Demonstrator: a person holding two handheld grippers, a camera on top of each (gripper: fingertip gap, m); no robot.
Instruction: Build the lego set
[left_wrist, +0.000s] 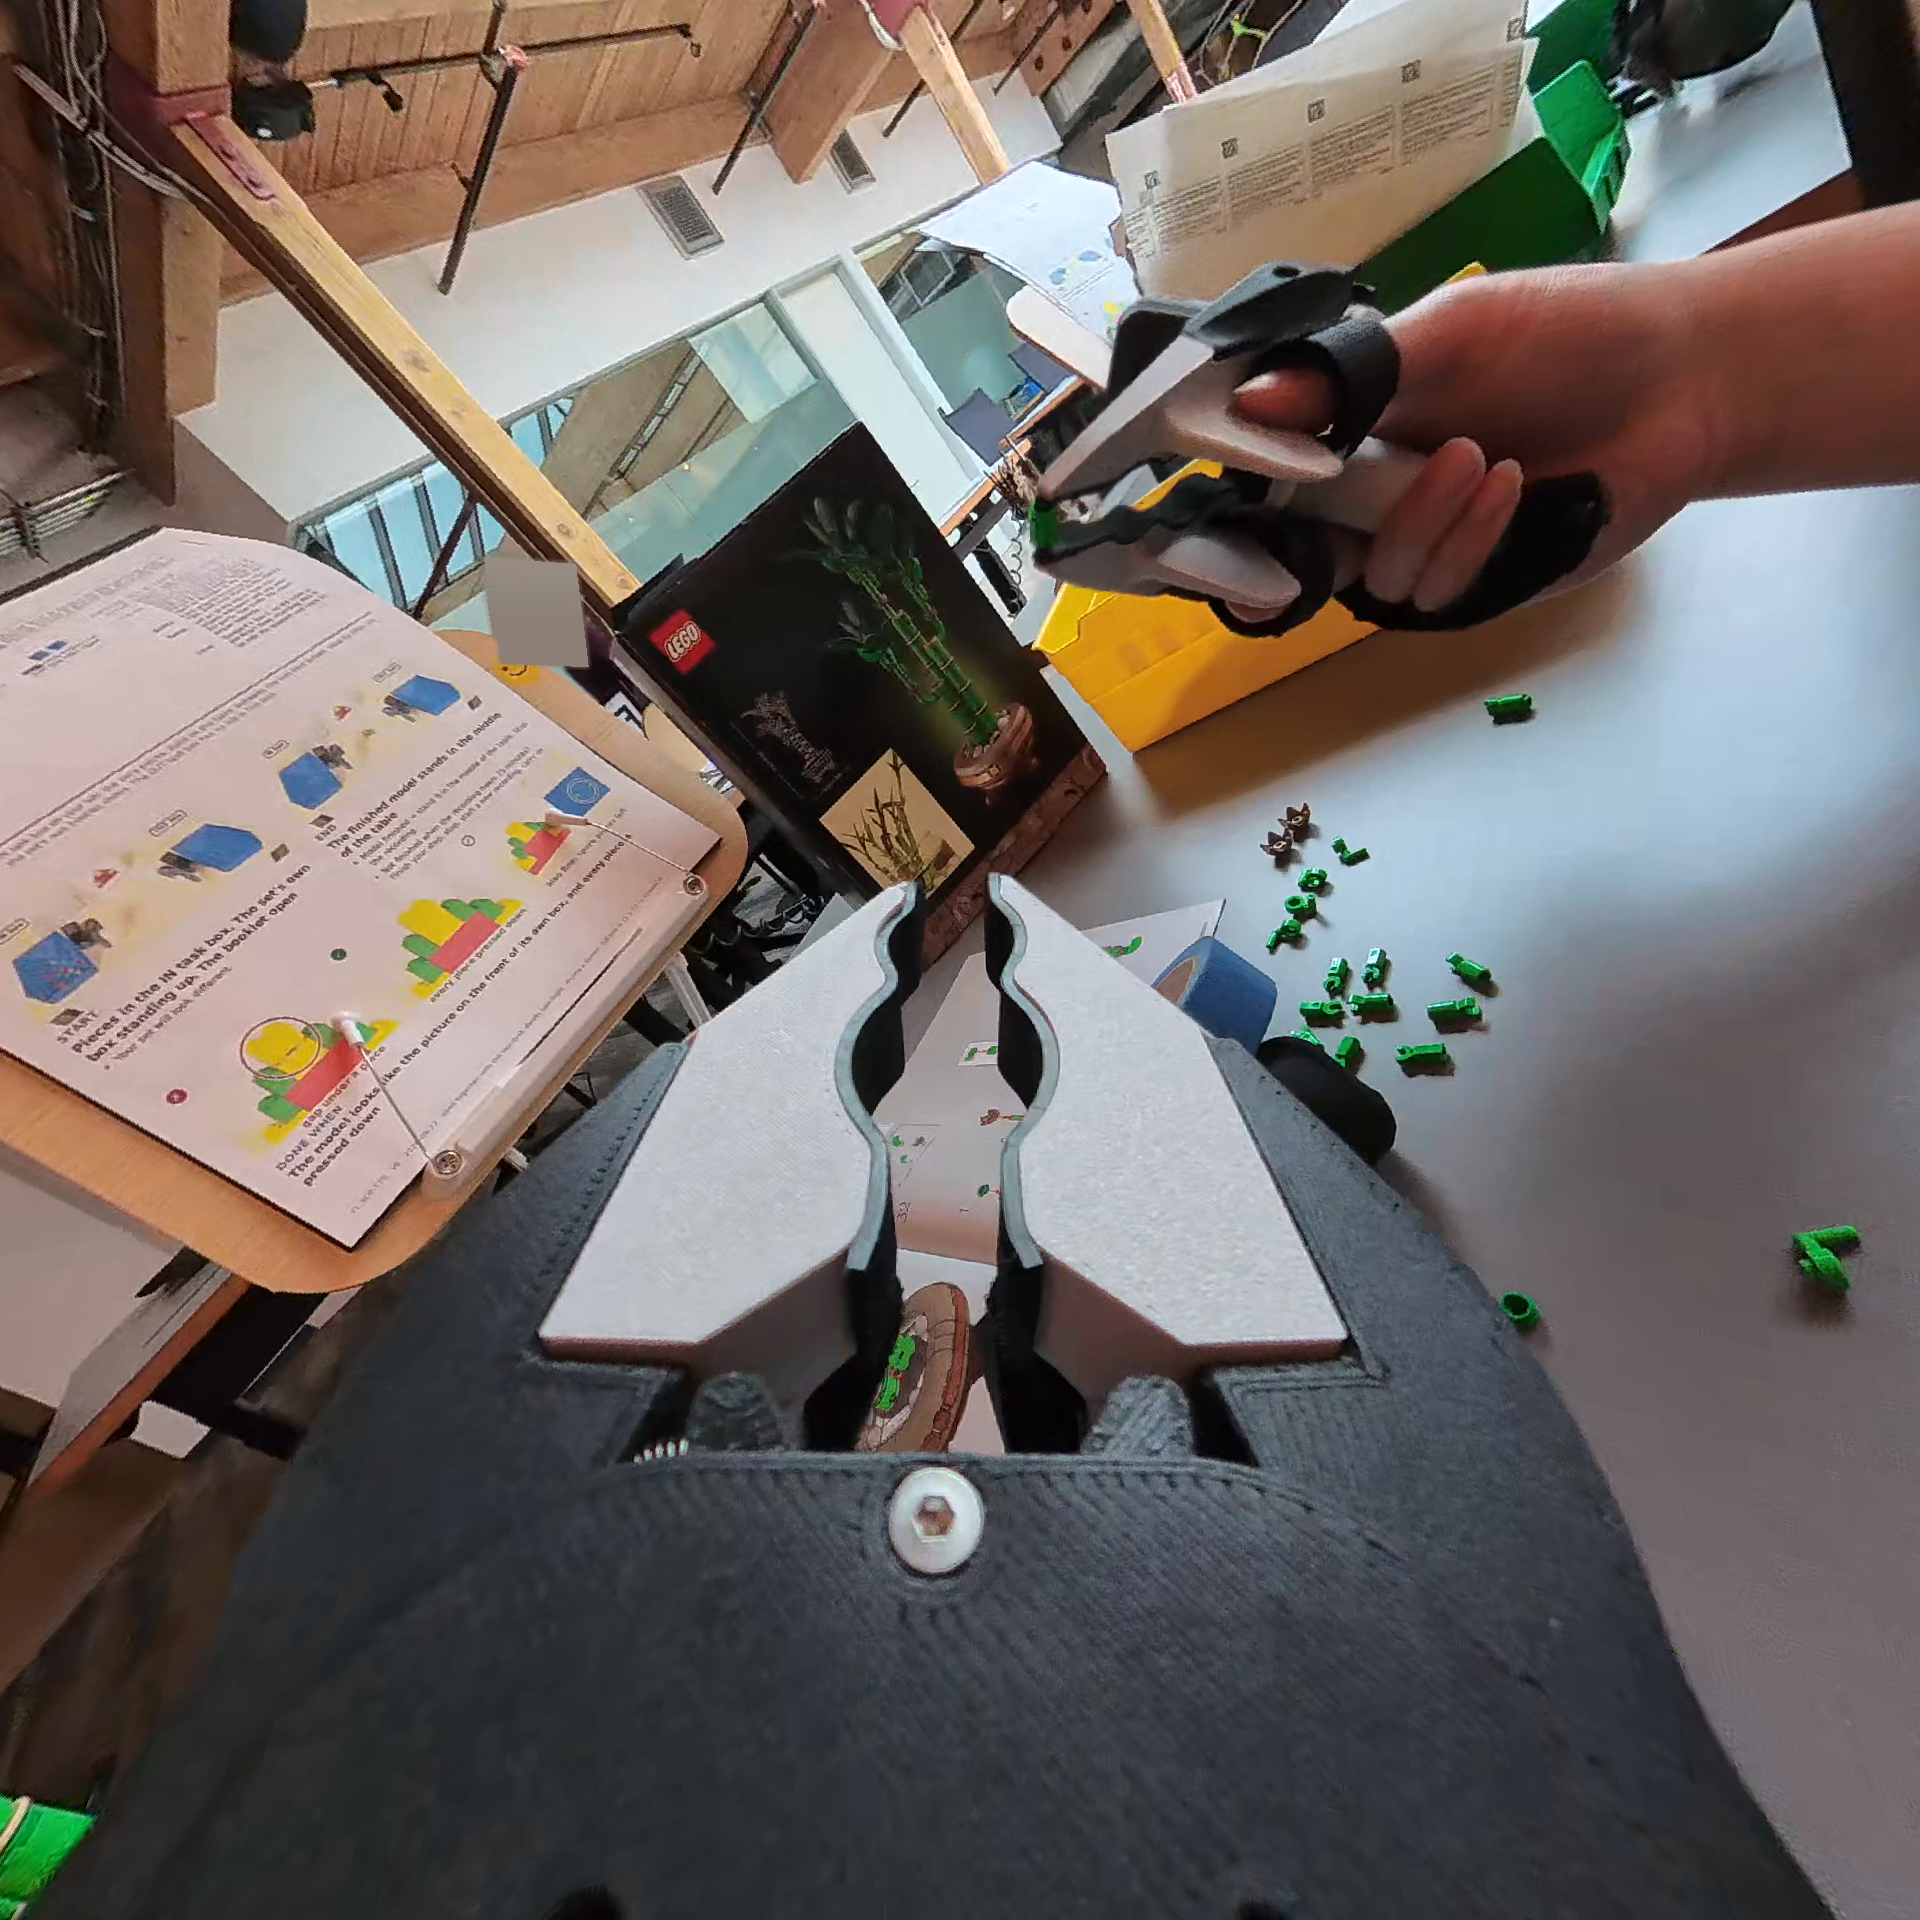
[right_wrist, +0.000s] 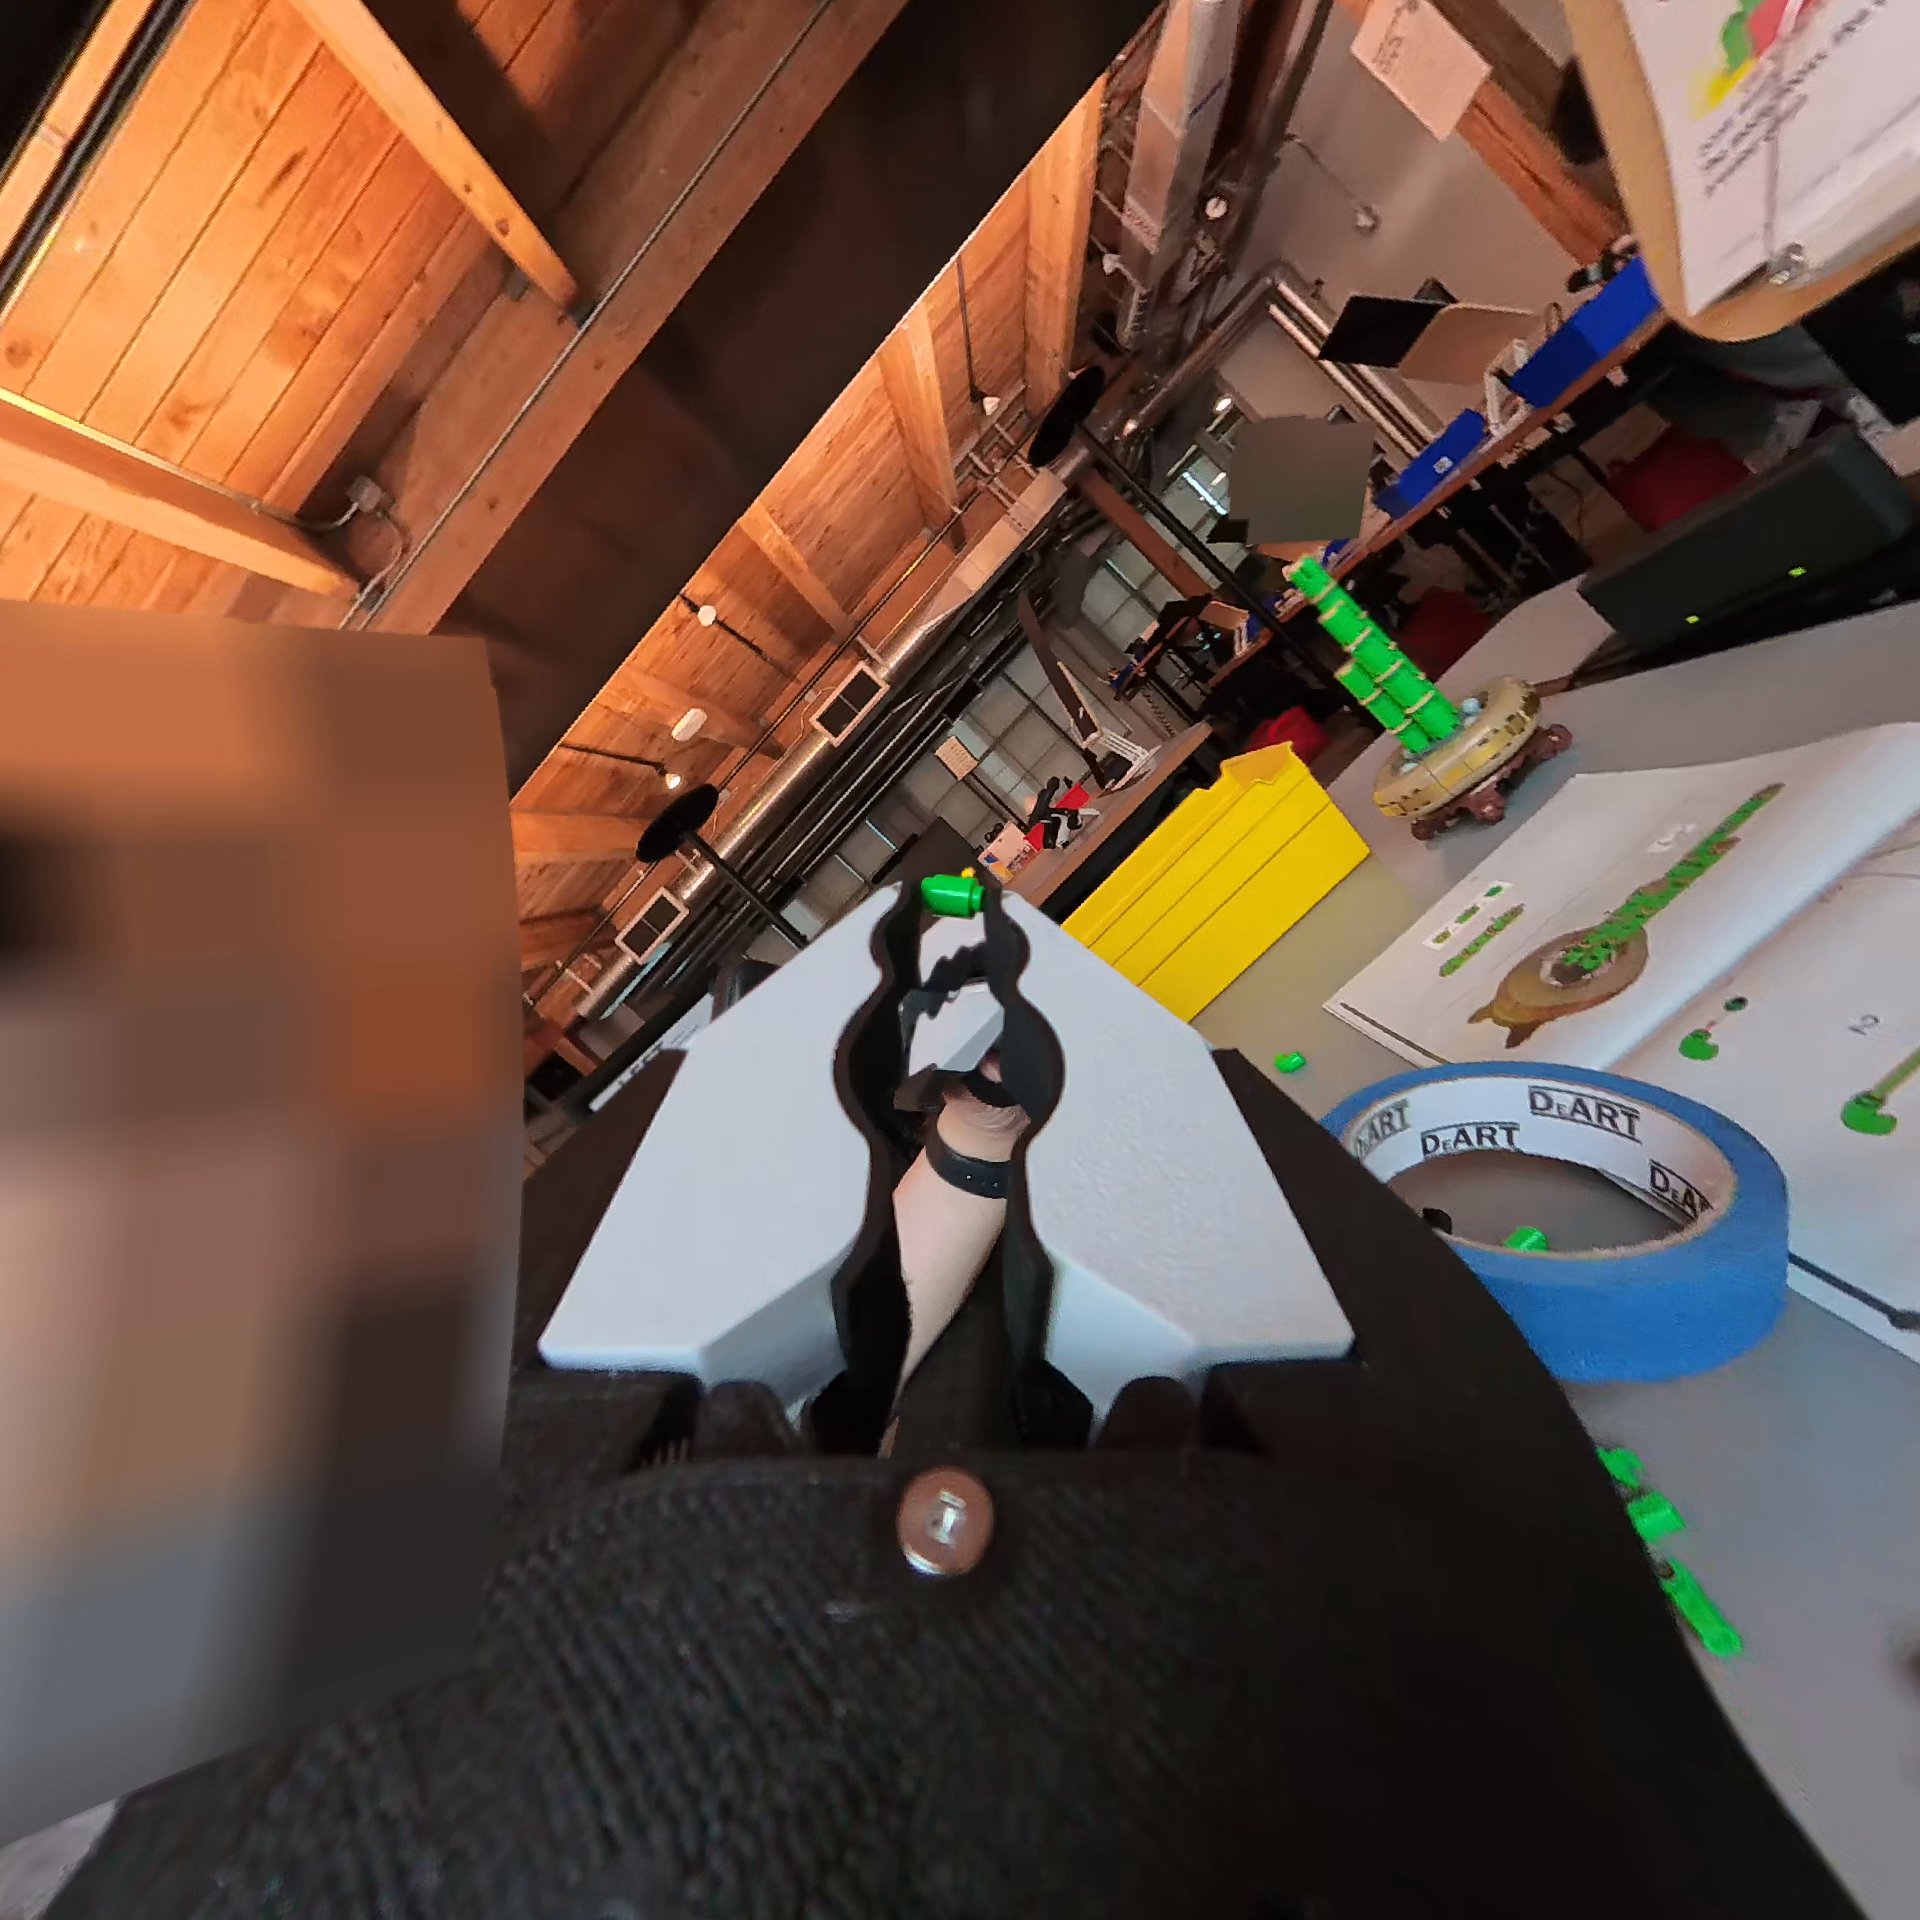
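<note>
My right gripper (right_wrist: 951, 902) is shut on a small green piece (right_wrist: 951, 896) at its fingertips and held up in the air. In the left wrist view the right gripper (left_wrist: 1049, 530) is up to the right, in a person's hand, with the green piece (left_wrist: 1043, 525) at its tip. My left gripper (left_wrist: 953, 894) is open and empty, with the open instruction booklet (left_wrist: 940, 1153) showing between its fingers. The partly built model, green stalks (right_wrist: 1371, 665) on a round tan base (right_wrist: 1455, 769), stands on the grey table behind the booklet (right_wrist: 1662, 914).
Several loose green pieces (left_wrist: 1371, 1003) and two dark brown ones (left_wrist: 1288, 831) lie on the table (left_wrist: 1610, 935). A blue tape roll (right_wrist: 1621, 1309), a yellow bin (right_wrist: 1216, 894), the set's box (left_wrist: 883, 707) and a clipboard with a sheet (left_wrist: 312, 883) surround the work area. Across from one pair of fingers to the other is roughly 12 centimetres.
</note>
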